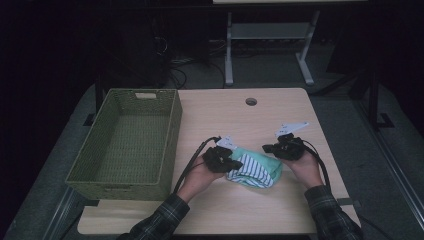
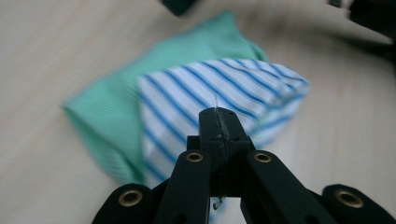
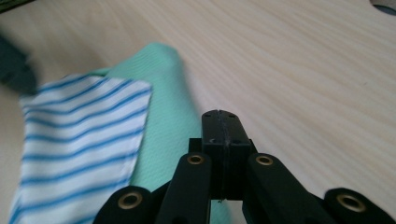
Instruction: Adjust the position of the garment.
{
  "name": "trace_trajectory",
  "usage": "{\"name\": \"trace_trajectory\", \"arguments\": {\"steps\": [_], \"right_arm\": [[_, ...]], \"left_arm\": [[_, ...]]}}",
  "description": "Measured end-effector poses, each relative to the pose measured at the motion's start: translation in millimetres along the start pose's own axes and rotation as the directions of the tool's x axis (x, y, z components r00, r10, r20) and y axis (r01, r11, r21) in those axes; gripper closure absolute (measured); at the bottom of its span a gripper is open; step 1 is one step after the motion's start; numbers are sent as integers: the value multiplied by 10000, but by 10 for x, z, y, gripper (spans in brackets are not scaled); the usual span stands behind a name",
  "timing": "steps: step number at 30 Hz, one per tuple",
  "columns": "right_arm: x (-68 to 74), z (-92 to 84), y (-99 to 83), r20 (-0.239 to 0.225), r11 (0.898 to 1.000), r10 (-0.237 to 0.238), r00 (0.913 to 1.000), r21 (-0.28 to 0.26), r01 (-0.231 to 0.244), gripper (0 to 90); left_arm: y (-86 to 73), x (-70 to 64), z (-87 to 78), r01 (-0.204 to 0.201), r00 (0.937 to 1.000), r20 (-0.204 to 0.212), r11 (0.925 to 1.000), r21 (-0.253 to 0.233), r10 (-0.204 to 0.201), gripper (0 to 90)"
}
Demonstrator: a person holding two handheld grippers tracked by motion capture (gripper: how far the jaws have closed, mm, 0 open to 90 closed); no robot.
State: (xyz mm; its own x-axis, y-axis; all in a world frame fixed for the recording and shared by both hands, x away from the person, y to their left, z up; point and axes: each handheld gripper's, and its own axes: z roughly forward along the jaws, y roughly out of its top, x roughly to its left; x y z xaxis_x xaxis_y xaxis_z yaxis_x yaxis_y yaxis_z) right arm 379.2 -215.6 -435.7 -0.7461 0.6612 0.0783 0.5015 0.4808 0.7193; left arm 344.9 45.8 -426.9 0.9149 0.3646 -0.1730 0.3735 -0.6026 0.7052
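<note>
Between both grippers, on table [image 1: 280, 210]: folded cloth [image 1: 255, 169], green under blue-striped white. Left gripper [image 2: 218, 116] jaws shut, empty, just before cloth; right gripper [image 3: 220, 119] likewise. Step: fold apparently finished. Next: regrip bundle, carry leftward to wicker basket [image 1: 172, 132]

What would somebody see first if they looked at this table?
Probably the bright cloth bundle, mint green with a blue-and-white striped piece folded over it, lying on the wooden table near the front edge. The left gripper and the right gripper sit on either side of it, both with jaws shut and nothing visibly pinched between them. Next comes the big green woven basket at the table's left side, with nothing in it.
</note>
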Motion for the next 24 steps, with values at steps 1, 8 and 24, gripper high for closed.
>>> {"name": "trace_trajectory", "arguments": {"steps": [1, 8, 24], "right_arm": [[-13, 15, 17, 46, 10000, -2, 10000, 19, 2, 900], [-137, 183, 41, 198, 9994, -8, 9998, 351, 1, 900], [16, 110, -264, -441, 9991, 97, 9990, 417, -79, 900]], "left_arm": [[-26, -43, 10, -23, 10000, 32, 10000, 78, 23, 897], [-108, -185, 149, -291, 9988, 409, 9975, 644, 265, 897], [-175, -109, 228, -529, 9974, -396, 9851, 1640, 601, 896]]}}
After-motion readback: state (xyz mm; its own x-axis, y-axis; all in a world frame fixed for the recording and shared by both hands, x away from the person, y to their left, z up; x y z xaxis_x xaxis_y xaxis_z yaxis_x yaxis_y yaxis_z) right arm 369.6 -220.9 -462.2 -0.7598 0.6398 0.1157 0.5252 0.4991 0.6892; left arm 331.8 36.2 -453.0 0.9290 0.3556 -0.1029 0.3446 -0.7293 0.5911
